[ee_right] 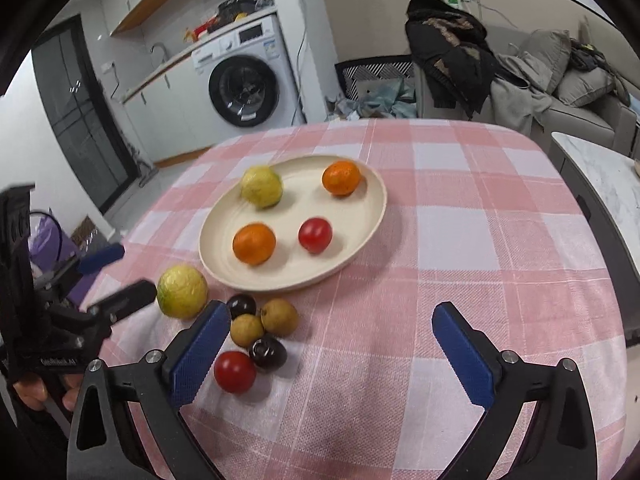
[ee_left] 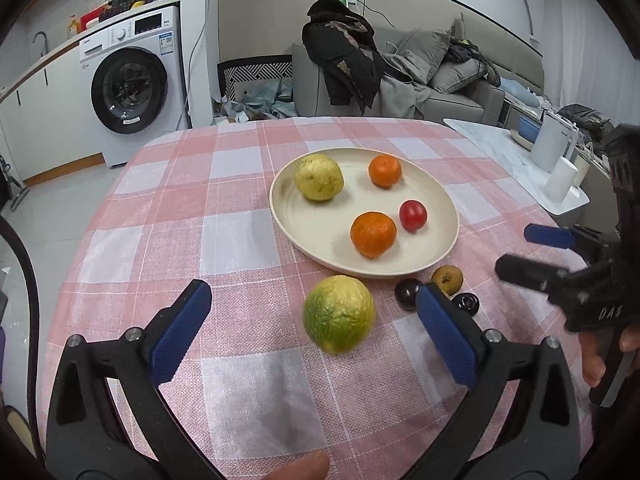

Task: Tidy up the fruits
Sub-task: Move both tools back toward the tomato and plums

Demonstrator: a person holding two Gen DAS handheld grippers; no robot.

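Note:
A cream plate (ee_left: 320, 240) (ee_right: 360, 200) on the pink checked tablecloth holds a yellow-green citrus (ee_left: 319, 177) (ee_right: 262, 185), two oranges (ee_left: 373, 234) (ee_left: 384, 171) (ee_right: 254, 243) and a red tomato (ee_left: 413, 215) (ee_right: 315, 235). On the cloth before the plate lies a green-yellow citrus (ee_left: 339, 313) (ee_right: 182, 291). My left gripper (ee_left: 312, 300) is open, its jaws either side of that citrus, not touching. Beside it lie dark plums (ee_right: 268, 353), brown longans (ee_right: 279, 316) and a second tomato (ee_right: 235, 371). My right gripper (ee_right: 328, 320) is open and empty.
A marble side table (ee_left: 500, 148) with white containers (ee_left: 554, 146) stands right of the table. A sofa (ee_left: 452, 96) with clothes and a washing machine (ee_left: 128, 84) are behind. The right gripper shows at the right edge of the left wrist view (ee_left: 520, 252).

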